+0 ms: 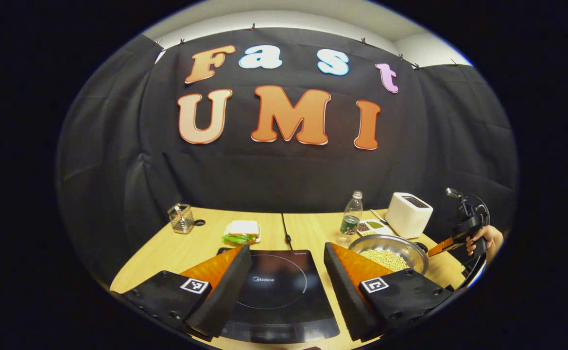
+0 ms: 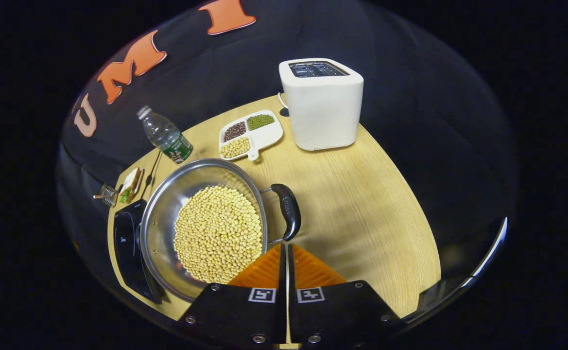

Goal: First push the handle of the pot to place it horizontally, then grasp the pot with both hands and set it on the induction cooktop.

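Note:
A steel pot (image 2: 160, 214) full of soybeans (image 2: 218, 233) rests on the wooden table, beside the black induction cooktop (image 2: 127, 243). Its black side handle (image 2: 287, 210) faces my right gripper (image 2: 285, 246), which is shut with nothing between its fingers. The tips sit right at the handle's near end; contact cannot be told. In the left gripper view, my left gripper (image 1: 287, 248) hangs wide open above the cooktop (image 1: 276, 287). The pot (image 1: 388, 242) lies to its right there. Beyond it the right gripper (image 1: 440, 248) is held by a hand (image 1: 480, 238).
A white toaster (image 2: 322, 104), a divided dish of beans (image 2: 249, 133) and a water bottle (image 2: 164, 133) stand behind the pot. A sandwich on a plate (image 1: 241, 232), a metal holder (image 1: 181, 218) and the cooktop's cable (image 1: 286, 228) lie farther left. Bare table (image 2: 361, 209) stretches right of the pot.

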